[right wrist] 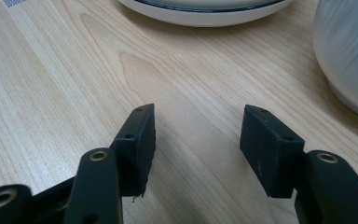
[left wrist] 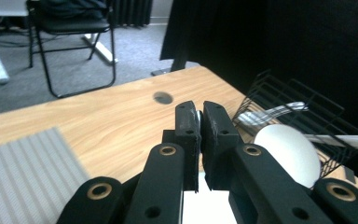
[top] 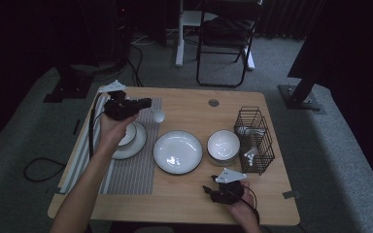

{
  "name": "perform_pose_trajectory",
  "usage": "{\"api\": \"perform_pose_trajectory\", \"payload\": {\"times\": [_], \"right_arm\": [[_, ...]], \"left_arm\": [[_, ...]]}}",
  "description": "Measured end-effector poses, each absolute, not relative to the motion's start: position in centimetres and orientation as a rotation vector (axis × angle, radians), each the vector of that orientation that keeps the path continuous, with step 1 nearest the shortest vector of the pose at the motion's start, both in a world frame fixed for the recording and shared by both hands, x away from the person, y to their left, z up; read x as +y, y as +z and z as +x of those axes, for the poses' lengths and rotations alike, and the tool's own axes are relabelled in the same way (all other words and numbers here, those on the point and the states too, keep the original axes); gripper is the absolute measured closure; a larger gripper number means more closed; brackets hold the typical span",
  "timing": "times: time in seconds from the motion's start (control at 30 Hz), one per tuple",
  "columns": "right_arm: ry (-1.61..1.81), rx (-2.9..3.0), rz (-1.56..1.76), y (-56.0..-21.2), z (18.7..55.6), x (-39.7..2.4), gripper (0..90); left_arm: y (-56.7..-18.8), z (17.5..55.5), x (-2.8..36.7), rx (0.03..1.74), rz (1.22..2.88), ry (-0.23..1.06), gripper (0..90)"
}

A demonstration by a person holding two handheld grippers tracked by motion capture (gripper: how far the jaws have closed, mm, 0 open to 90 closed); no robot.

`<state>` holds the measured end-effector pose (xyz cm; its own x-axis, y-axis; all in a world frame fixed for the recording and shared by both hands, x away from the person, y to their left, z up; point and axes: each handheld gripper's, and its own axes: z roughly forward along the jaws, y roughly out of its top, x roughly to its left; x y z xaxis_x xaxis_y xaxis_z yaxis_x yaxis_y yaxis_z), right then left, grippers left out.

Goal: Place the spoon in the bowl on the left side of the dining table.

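My left gripper (top: pixel 143 104) hovers over the back left of the table, above a striped placemat (top: pixel 131 174). It is shut on the handle of a white spoon (top: pixel 158 115). In the left gripper view the jaws (left wrist: pixel 200 121) pinch the thin white handle, and the spoon's rounded bowl (left wrist: pixel 286 154) sticks out to their right. My right gripper (top: pixel 209 188) rests near the table's front edge, open, with nothing between its jaws. In the right gripper view its jaws (right wrist: pixel 198 135) stand apart over bare wood.
A small dish on a saucer (top: pixel 131 138) sits on the placemat. A large white plate (top: pixel 177 151) lies mid-table and a white bowl (top: pixel 223 144) stands right of it. A black wire basket (top: pixel 255 141) holding utensils stands at the right. A chair (top: pixel 223 43) is behind the table.
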<state>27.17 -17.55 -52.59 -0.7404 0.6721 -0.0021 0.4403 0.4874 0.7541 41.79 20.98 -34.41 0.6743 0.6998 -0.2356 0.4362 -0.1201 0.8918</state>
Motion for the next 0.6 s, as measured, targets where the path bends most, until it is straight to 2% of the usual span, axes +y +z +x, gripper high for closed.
{"api": "perform_pose_trajectory", "payload": {"times": [0.6], "right_arm": [[1.108,2.439,0.941,-52.6,27.2,-17.6,44.7]], "left_arm": [[-38.5,38.5,28.6,1.088,1.687,0.390,86.5]]}}
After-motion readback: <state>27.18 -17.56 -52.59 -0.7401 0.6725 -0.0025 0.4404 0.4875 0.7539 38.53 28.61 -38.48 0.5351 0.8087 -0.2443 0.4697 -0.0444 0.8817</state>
